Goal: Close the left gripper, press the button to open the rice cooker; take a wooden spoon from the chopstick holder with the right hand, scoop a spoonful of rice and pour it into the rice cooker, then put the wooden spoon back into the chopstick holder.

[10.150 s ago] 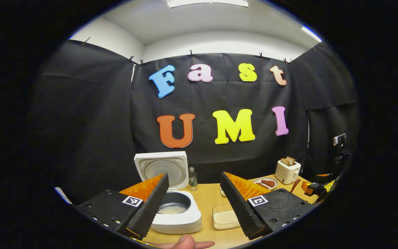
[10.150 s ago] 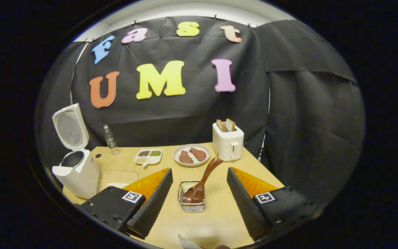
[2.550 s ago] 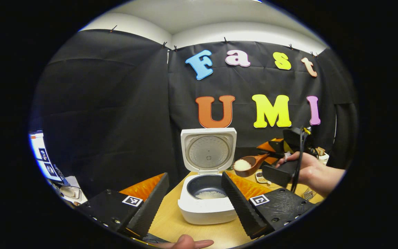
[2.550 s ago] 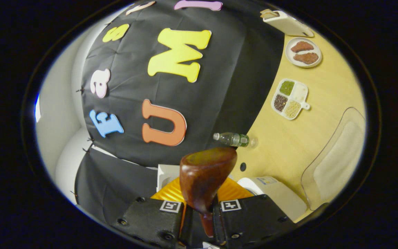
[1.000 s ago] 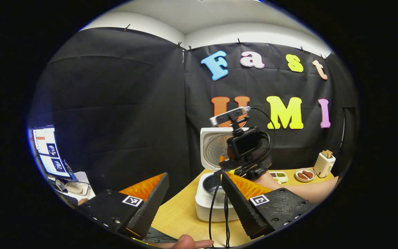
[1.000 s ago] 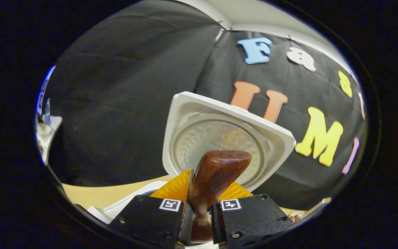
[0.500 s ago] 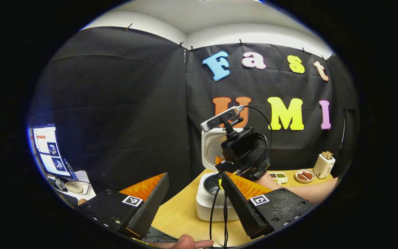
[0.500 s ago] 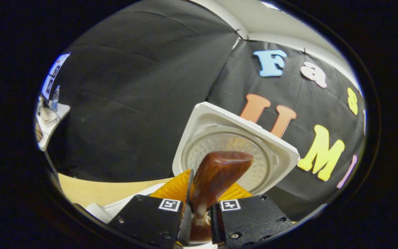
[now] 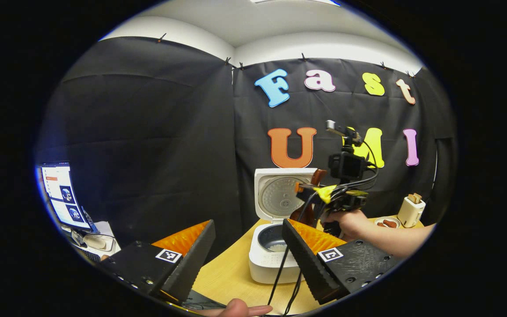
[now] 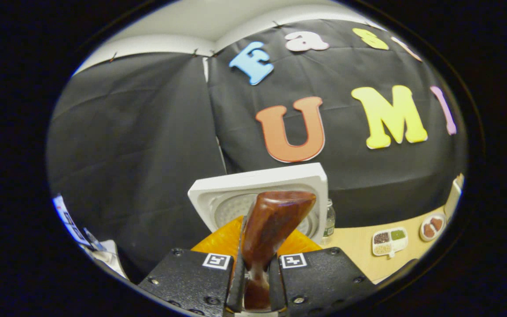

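The white rice cooker [image 9: 271, 264] stands open on the wooden table, lid [image 9: 282, 193] upright and white rice in its dark pot [image 9: 274, 245]. My left gripper [image 9: 247, 259] hangs open in front of the cooker, holding nothing. Above the pot's right side, a hand [image 9: 348, 222] holds my right gripper [image 9: 317, 193], which is shut on the wooden spoon [image 9: 317, 176]. In the right gripper view the right gripper [image 10: 257, 259] clamps the spoon's handle. The spoon's bowl [image 10: 277, 215] shows its back, in front of the lid [image 10: 258, 187]. Whatever is in the bowl is hidden.
Black cables [image 9: 286, 273] hang from the right gripper across the cooker's front. A toaster [image 9: 407, 211] and a plate [image 9: 385, 223] sit at the far right. A water bottle [image 10: 329, 222], a divided dish [image 10: 387, 241] and a plate [image 10: 431, 227] stand behind. A monitor [image 9: 62, 193] sits off-table left.
The right gripper has risen and swung right from low over the pot, and its view has levelled. The spoon held rice 2.5 s ago. The left gripper has stayed open.
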`<state>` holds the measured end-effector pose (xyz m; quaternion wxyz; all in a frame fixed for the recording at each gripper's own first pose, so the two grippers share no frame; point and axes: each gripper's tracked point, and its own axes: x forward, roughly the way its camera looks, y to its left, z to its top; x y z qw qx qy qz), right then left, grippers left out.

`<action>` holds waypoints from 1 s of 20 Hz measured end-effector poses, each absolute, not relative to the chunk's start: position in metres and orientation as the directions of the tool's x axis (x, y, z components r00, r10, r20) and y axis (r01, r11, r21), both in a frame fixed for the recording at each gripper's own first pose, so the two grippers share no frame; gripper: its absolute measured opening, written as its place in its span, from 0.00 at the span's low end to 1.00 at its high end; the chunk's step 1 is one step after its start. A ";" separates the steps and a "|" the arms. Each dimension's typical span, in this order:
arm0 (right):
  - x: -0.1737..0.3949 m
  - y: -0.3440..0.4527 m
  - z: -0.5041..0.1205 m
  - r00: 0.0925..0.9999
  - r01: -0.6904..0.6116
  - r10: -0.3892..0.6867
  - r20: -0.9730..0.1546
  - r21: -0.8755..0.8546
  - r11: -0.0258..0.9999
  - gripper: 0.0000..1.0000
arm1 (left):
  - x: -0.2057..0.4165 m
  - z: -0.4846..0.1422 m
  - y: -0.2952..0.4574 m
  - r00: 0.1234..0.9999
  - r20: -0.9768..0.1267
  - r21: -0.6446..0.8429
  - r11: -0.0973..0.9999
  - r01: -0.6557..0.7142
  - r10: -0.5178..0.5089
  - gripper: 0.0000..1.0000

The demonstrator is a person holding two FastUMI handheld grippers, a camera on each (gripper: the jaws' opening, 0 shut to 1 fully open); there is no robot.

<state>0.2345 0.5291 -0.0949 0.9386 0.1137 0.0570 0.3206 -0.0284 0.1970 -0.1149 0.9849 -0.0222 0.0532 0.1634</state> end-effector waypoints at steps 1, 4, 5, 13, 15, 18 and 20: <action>0.236 0.516 -0.088 0.798 -0.566 0.602 -0.027 0.307 0.765 0.28 | -0.029 -0.112 0.196 0.943 -0.104 -0.027 0.947 -0.320 0.316 0.97; 0.243 0.477 -0.080 0.821 -0.494 0.571 -0.034 0.460 0.738 0.28 | -0.030 -0.102 0.189 0.952 -0.081 -0.036 0.953 -0.300 0.296 0.96; 0.246 0.463 -0.079 0.827 -0.473 0.562 -0.031 0.503 0.724 0.28 | -0.030 -0.100 0.188 0.953 -0.077 -0.033 0.955 -0.295 0.291 0.96; 0.251 0.304 -0.074 0.932 -0.301 0.362 0.001 0.560 0.772 0.28 | -0.027 -0.096 0.164 0.971 -0.069 -0.031 0.972 -0.232 0.229 0.96; 0.252 0.263 -0.076 0.950 -0.256 0.312 -0.005 0.556 0.791 0.28 | -0.024 -0.097 0.154 0.976 -0.073 -0.029 0.977 -0.210 0.208 0.96; 0.256 0.194 -0.085 0.976 -0.175 0.217 -0.013 0.547 0.819 0.28 | -0.021 -0.095 0.139 0.982 -0.070 -0.026 0.983 -0.179 0.177 0.96; 0.255 0.150 -0.092 0.986 -0.127 0.164 -0.019 0.549 0.826 0.28 | -0.018 -0.096 0.128 0.985 -0.075 -0.023 0.987 -0.156 0.154 0.96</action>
